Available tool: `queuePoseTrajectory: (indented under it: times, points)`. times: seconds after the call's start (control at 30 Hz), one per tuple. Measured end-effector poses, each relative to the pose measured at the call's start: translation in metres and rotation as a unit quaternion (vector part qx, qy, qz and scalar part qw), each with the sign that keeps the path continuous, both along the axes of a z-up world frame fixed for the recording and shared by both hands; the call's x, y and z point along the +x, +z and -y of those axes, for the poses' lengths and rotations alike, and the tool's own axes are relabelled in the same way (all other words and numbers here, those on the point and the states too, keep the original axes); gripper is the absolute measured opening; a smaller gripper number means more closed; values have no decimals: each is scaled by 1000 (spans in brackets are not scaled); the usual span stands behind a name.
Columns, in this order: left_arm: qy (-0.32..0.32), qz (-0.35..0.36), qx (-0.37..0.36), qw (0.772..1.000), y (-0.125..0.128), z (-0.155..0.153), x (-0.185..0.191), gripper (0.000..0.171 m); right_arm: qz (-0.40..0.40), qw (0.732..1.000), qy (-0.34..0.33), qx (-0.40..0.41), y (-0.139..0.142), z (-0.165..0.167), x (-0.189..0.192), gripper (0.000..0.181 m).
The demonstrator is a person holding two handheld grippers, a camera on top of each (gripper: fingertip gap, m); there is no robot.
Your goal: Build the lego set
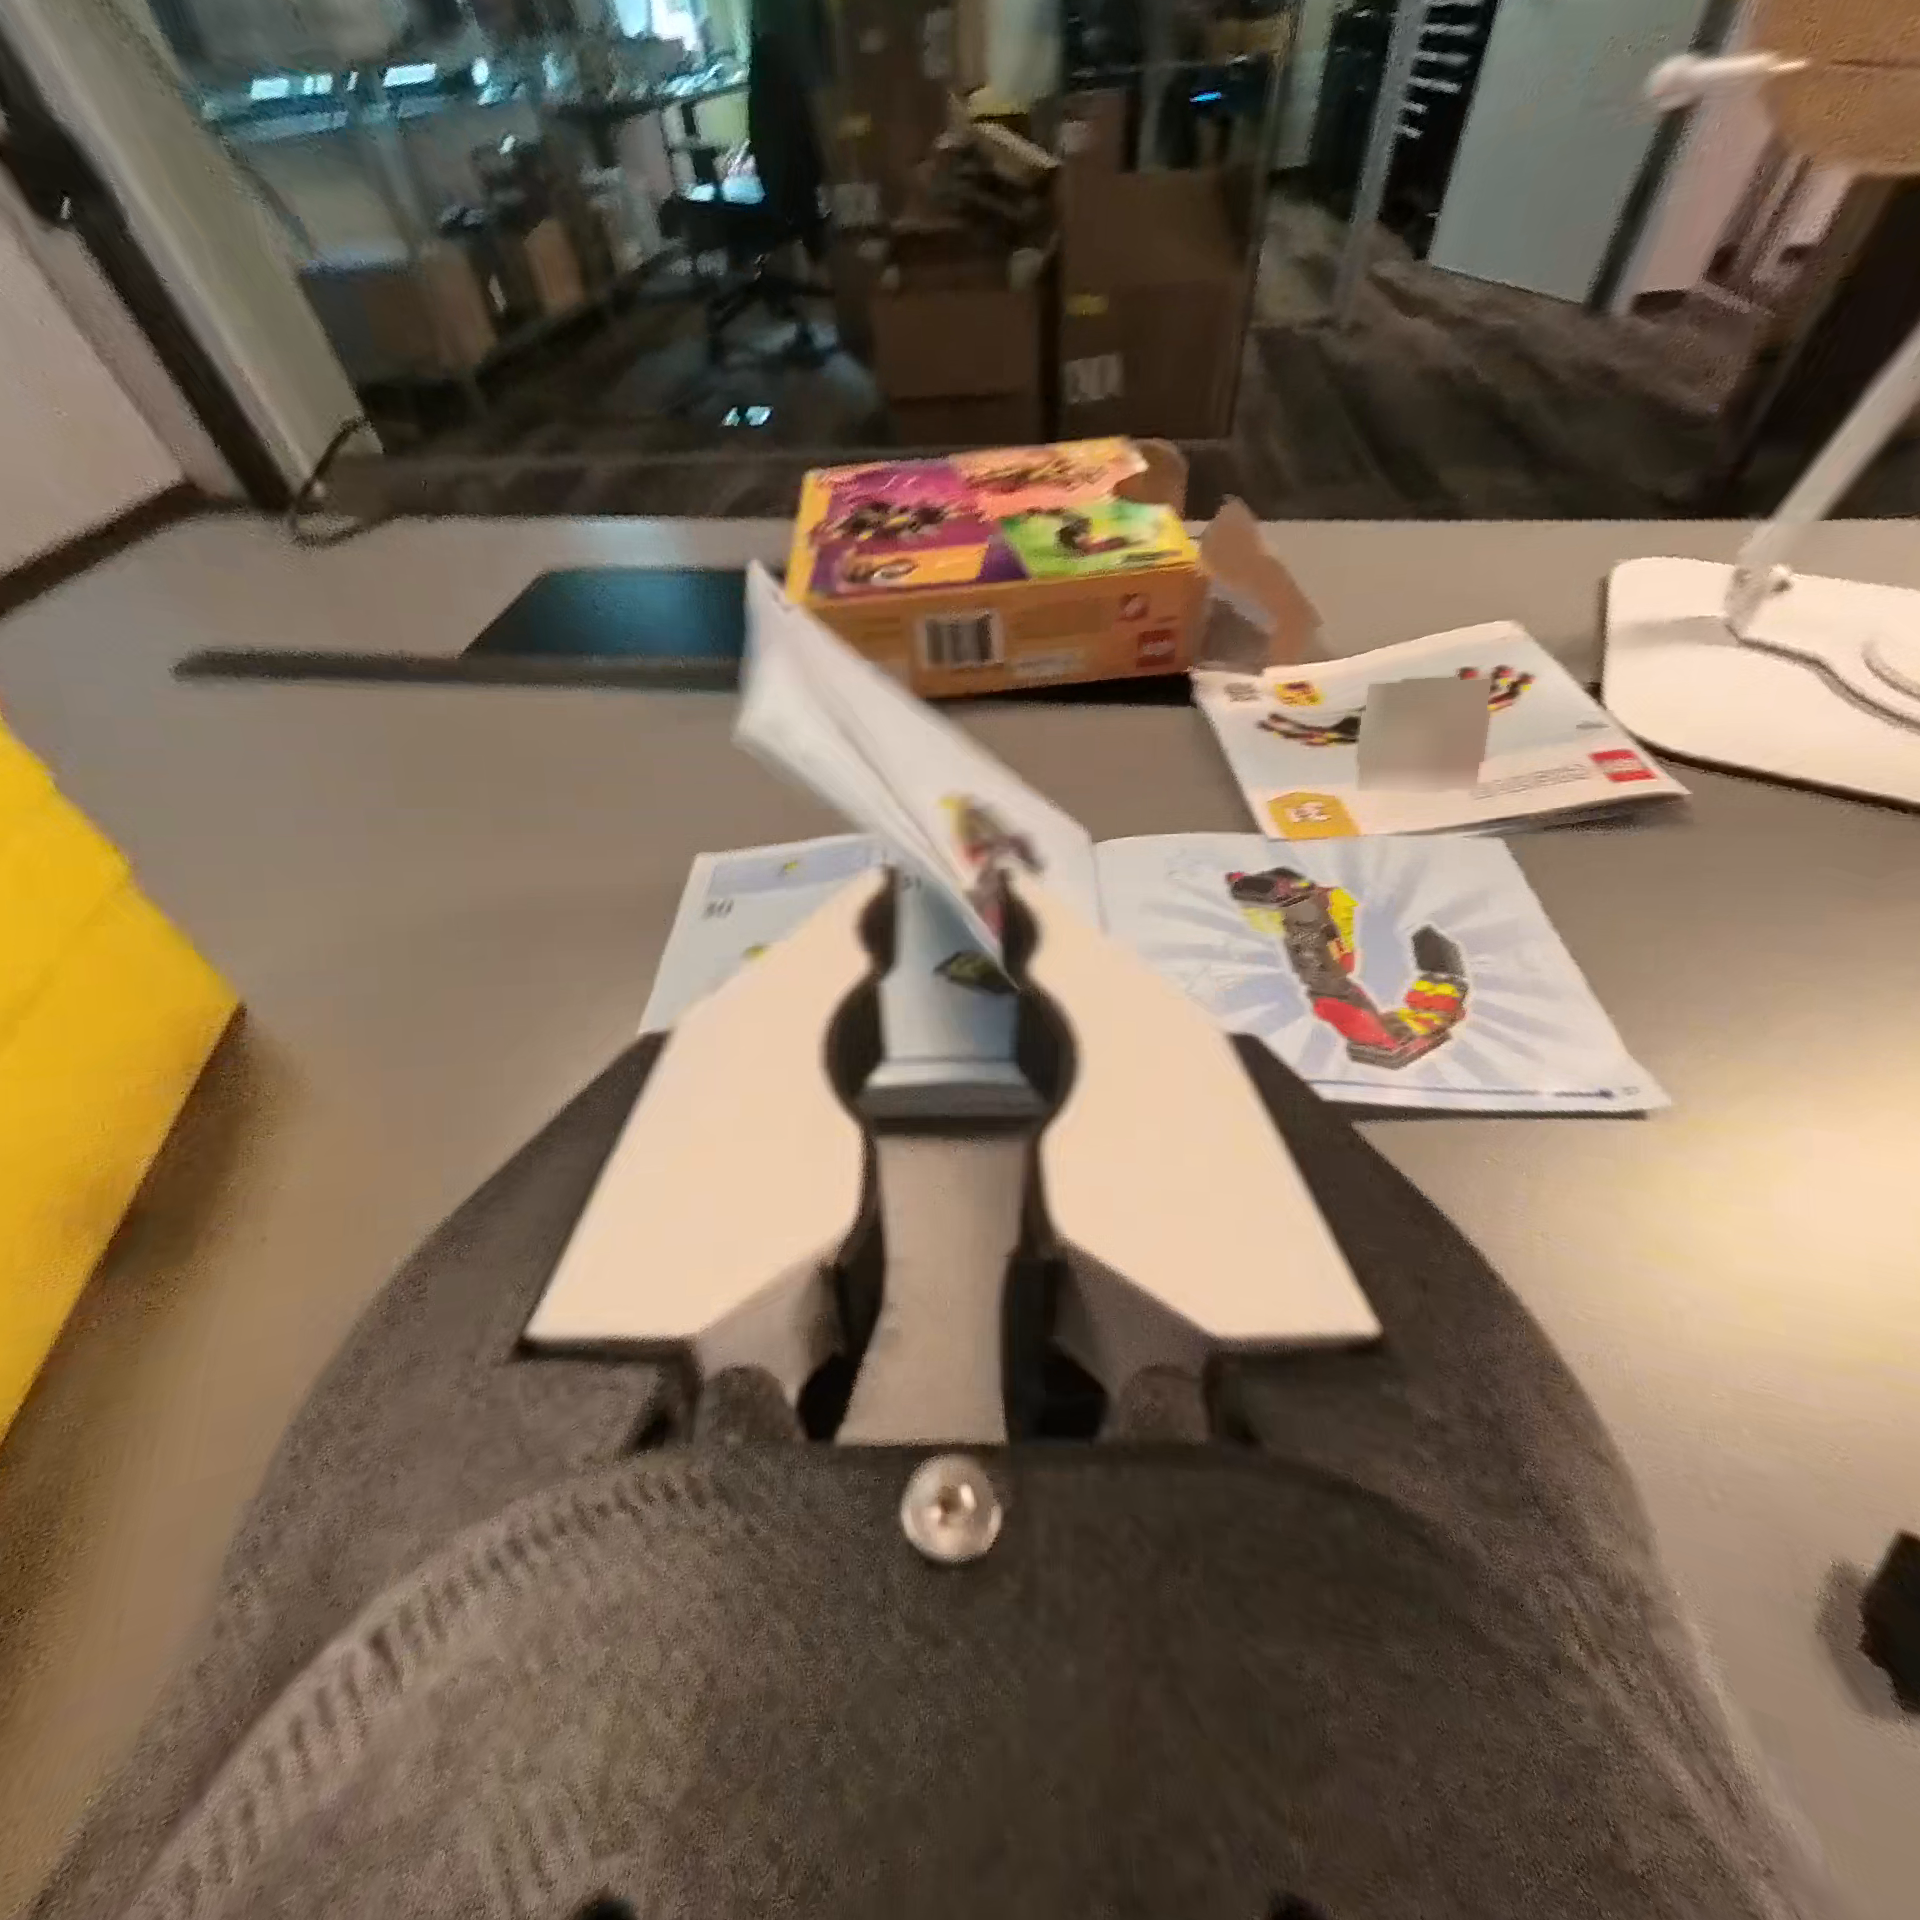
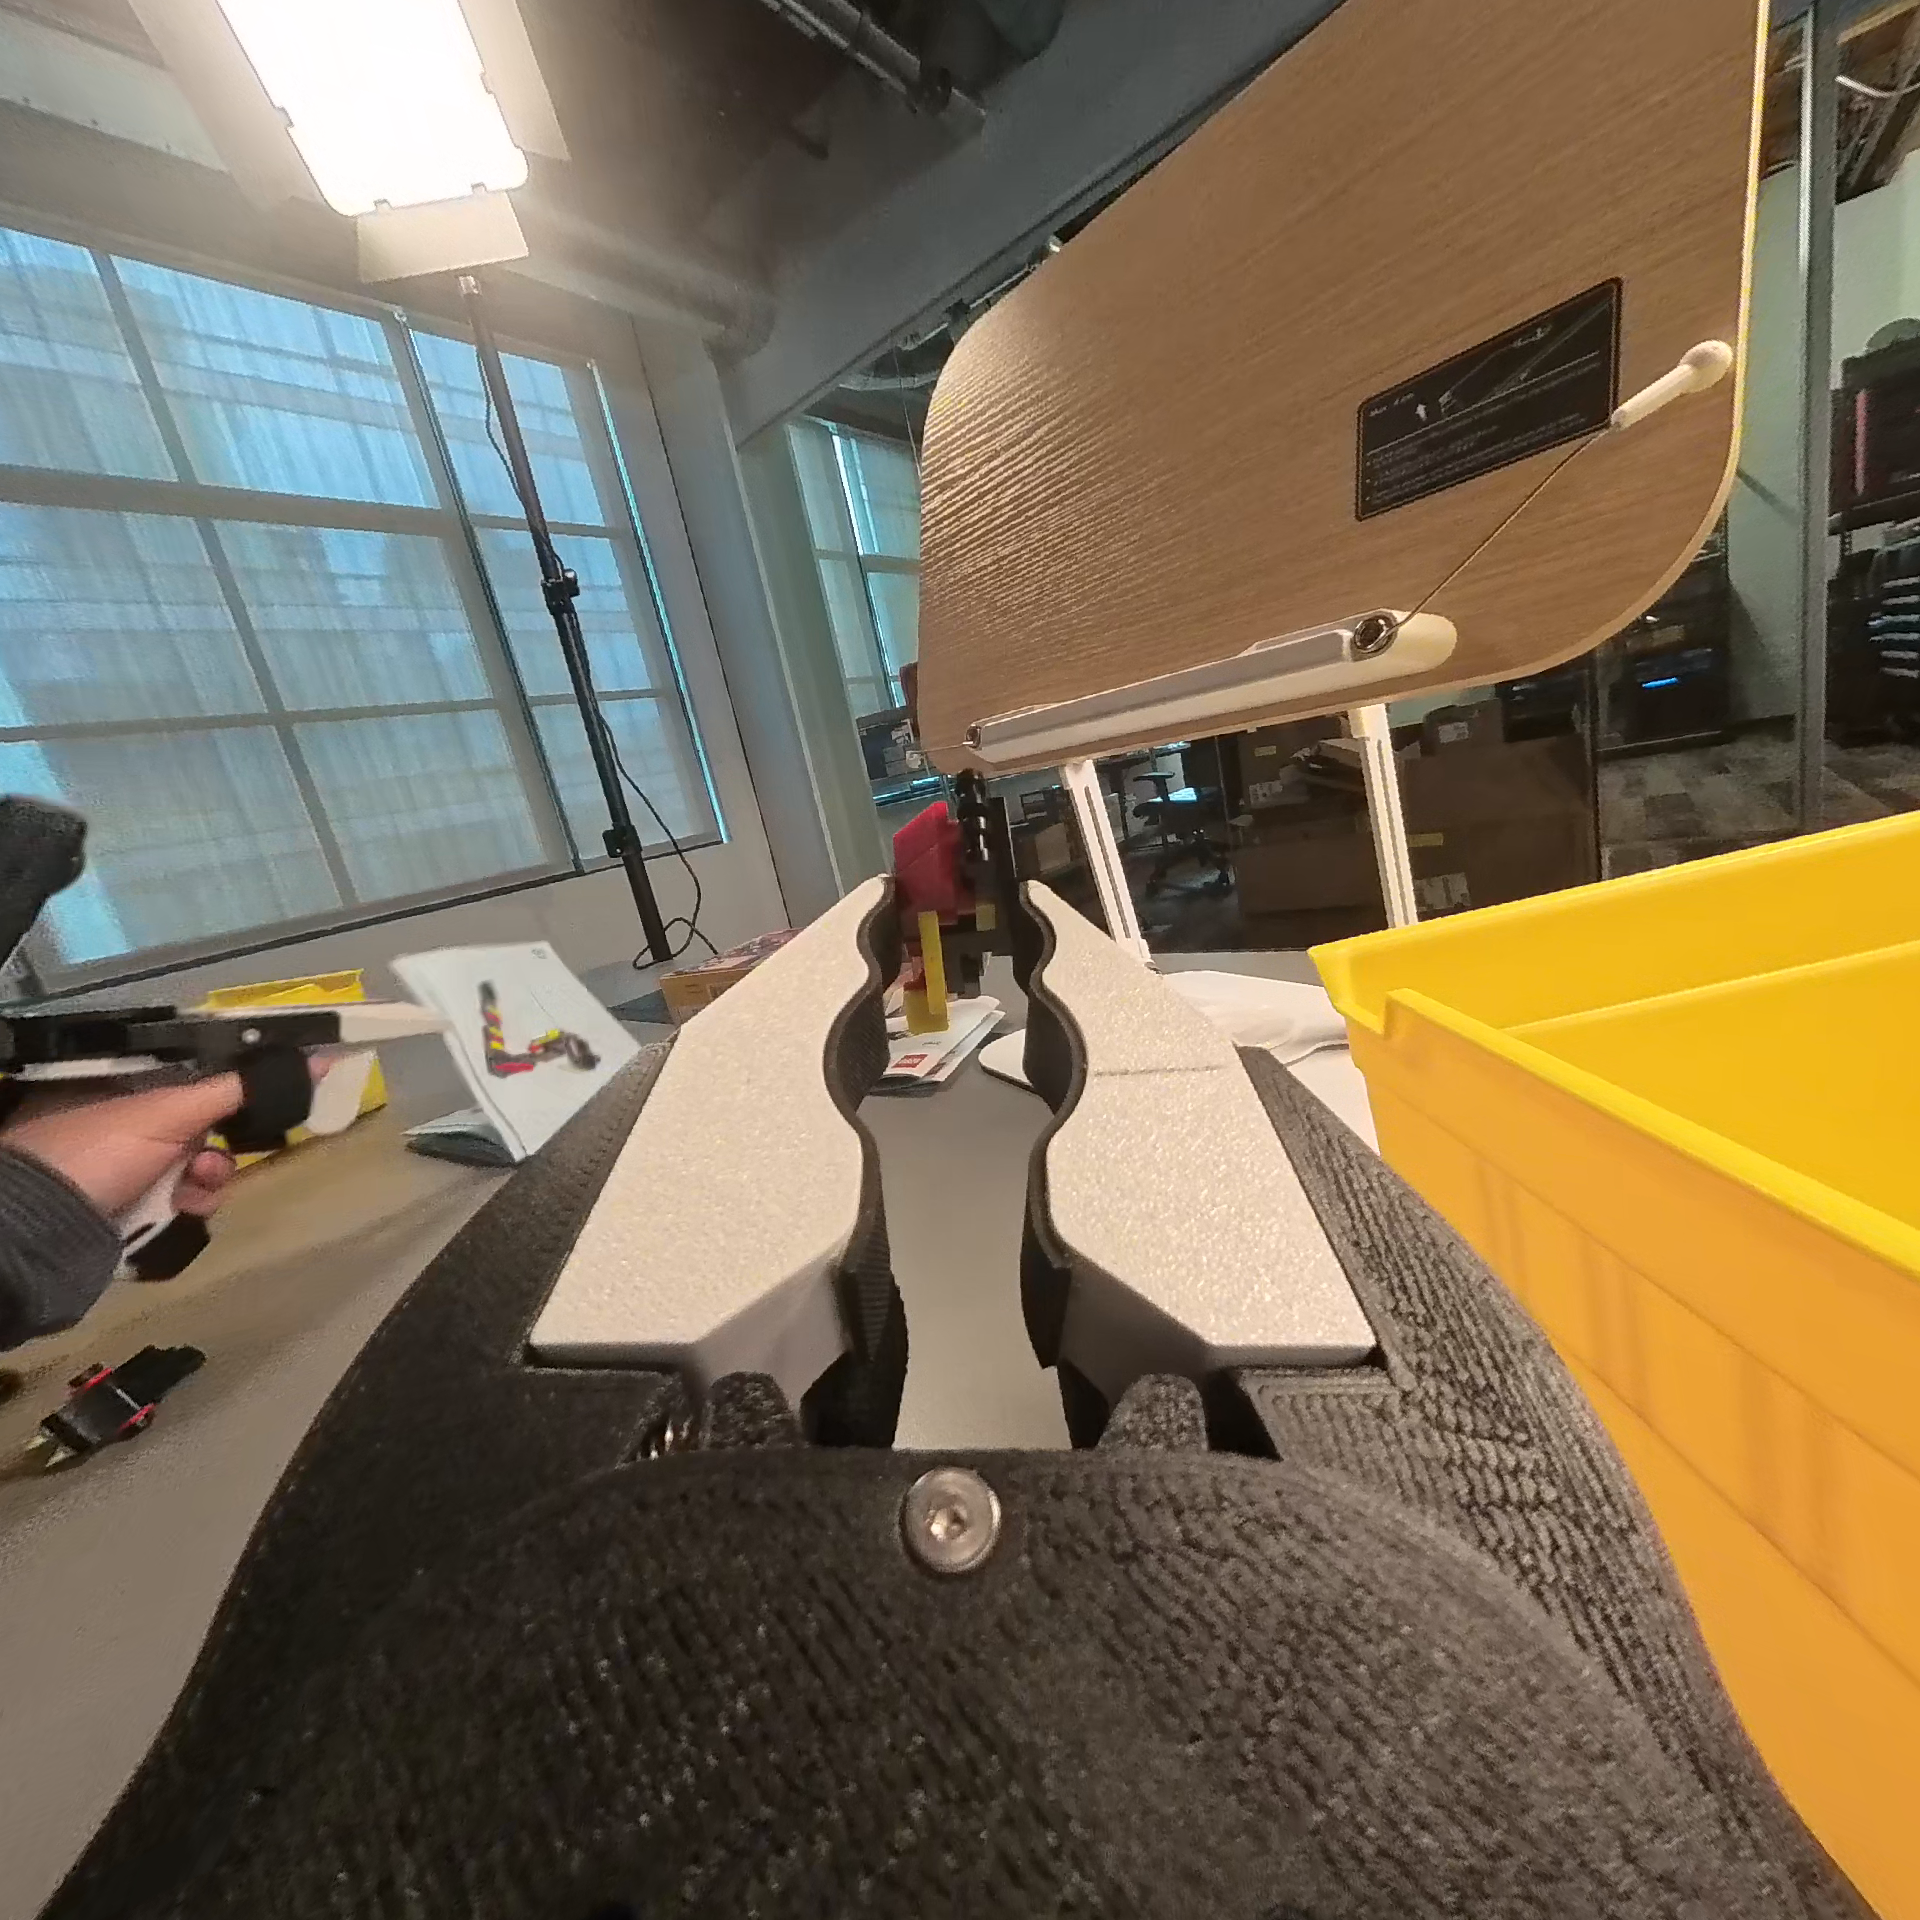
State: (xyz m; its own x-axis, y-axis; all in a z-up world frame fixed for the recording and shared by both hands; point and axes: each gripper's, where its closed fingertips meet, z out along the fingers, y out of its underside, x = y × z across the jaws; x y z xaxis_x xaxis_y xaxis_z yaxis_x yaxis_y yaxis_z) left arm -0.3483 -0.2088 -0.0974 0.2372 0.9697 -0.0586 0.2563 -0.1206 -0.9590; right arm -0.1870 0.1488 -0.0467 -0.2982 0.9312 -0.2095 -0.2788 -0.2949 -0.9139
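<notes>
In the left wrist view my left gripper [image 1: 951, 904] is shut on a lifted page [image 1: 862, 748] of the open instruction booklet [image 1: 1382, 966], whose right page shows a red, black and yellow snake. In the right wrist view my right gripper [image 2: 956, 904] is shut on a small red, black and yellow lego assembly [image 2: 935, 862], held up above the table. The left gripper [image 2: 431, 1013] and the hand holding it also show at the left of that view, holding the page [image 2: 520, 1029]. A small black and red lego part [image 2: 114, 1397] lies on the table at the lower left.
The opened lego box [image 1: 997, 582] stands behind the booklet, and a second booklet [image 1: 1434, 738] lies to its right. A white stand base [image 1: 1766, 665] carries a tilted wooden board [image 2: 1299, 416]. One yellow bin [image 1: 73, 1039] sits at the left, another [image 2: 1662, 1091] close on the right. My right fingertips sit around 40 centimeters from my left ones.
</notes>
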Motion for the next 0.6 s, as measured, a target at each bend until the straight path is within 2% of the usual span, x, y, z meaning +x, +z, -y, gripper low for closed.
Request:
queuePoseTrajectory:
  times: [0.07, 0.13, 0.17, 0.23, 0.3, 0.37, 0.47, 0.6]
  points:
    - [25, 9, 11, 1000, -6, 17, 2, 49, 0, 1000, 0, -1, 0, 0, 0, 19]
    - [69, -26, 3, 997, 3, 41, 4, 64, 0, 1000, 0, -1, 0, 0, 0, 19]
    - [89, -55, -5, 995, 13, 51, 6, 64, 0, 1000, -1, -1, 0, -1, 0, 19]
    - [96, -97, -14, 991, 32, 60, 8, 57, 0, 1000, -1, -1, 0, -1, 0, 19]
    - [55, -88, -31, 994, 32, 48, 3, 37, 0, 1000, 0, -1, 0, -1, 0, 19]
    - [-2, -23, -67, 997, 7, 28, -8, 25, 0, 1000, 0, -1, 0, 0, 0, 19]
    - [-56, 89, -139, 985, -42, 7, -19, 2, 0, 1000, 0, -2, 0, 0, 0, 19]
    - [-76, 167, -177, 967, -77, -5, -22, 0, 0, 1000, 0, -3, 0, -1, 0, 19]
